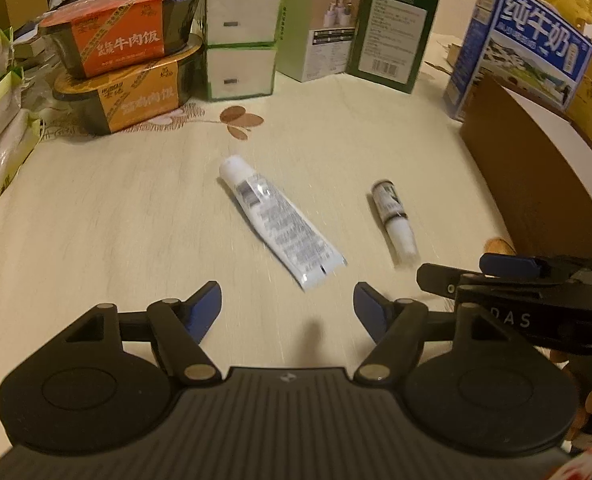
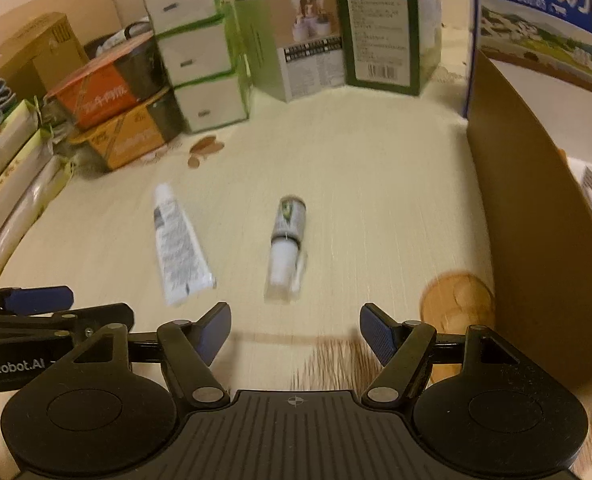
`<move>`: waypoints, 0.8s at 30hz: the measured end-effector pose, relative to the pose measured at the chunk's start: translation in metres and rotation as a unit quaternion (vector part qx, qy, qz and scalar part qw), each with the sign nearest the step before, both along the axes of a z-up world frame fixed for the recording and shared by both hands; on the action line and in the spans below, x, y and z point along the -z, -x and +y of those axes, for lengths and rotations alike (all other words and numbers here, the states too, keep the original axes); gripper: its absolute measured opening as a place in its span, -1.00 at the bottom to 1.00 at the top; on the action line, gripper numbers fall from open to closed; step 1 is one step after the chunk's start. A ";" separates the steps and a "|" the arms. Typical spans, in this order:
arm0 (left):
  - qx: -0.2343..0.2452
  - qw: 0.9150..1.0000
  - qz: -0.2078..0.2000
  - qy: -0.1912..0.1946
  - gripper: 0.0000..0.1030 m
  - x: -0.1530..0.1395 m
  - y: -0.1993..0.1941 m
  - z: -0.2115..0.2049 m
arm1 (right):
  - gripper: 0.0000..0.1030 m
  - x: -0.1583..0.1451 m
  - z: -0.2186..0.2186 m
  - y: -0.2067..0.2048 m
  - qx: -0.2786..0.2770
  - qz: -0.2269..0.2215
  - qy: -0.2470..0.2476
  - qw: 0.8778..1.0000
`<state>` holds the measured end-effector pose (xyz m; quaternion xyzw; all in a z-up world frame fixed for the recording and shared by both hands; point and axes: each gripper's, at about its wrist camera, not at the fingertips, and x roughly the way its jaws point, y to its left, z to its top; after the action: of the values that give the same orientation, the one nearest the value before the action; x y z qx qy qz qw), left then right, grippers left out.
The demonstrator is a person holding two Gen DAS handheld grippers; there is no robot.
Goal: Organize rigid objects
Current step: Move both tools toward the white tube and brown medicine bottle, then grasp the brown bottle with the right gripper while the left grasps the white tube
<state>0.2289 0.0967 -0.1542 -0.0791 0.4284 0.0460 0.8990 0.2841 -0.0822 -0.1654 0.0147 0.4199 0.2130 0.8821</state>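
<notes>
cluttered counter point(image 1: 116, 208) under a pale cloth with a brown leaf print, seen from two gripper cameras in warm, dim light. the left gripper point(image 1: 288, 312) hangs just short of the white squeeze tube point(image 1: 280, 224), jaws spread wide and released, nothing between its blue pads. the right gripper point(image 2: 295, 334) is beside it, also spread and empty, aimed at the small bottle point(image 2: 286, 246) that has a dark label and a white cap.

taking the tube as the landmark: it lies flat in the open middle of the counter, crimped end nearest the grippers. the small bottle lies on its side just to the tube's right, apart from it. further right stands a brown cardboard box point(image 2: 535, 208) with its near wall raised; its inside is hardly visible. behind that is a blue milk carton point(image 1: 527, 48). beyond the tube stand green packages point(image 1: 355, 32), and to the far left, stacked instant rice bowls point(image 1: 124, 56).

judged from this, the sorting is barely under way for these two items: both lie loose and untouched, and each waits to be picked up and put away, possibly in the box.
</notes>
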 end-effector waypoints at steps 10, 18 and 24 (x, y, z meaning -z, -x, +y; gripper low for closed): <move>-0.003 1.000 -0.005 -0.005 0.35 0.013 -0.041 0.011 | -0.05 0.021 0.023 -0.032 -0.012 -0.004 0.002 1.000; -0.017 0.999 0.005 0.029 0.36 0.027 -0.062 0.018 | -0.15 0.033 0.028 -0.048 -0.009 -0.013 0.016 1.000; -0.032 0.999 0.011 0.027 0.36 0.038 -0.083 0.017 | -0.24 0.036 0.028 -0.057 -0.017 -0.021 0.021 0.999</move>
<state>0.3115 0.1136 -0.1923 -0.1161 0.4367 0.0639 0.8898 0.3406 -0.0540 -0.2010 -0.0151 0.4058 0.2191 0.8872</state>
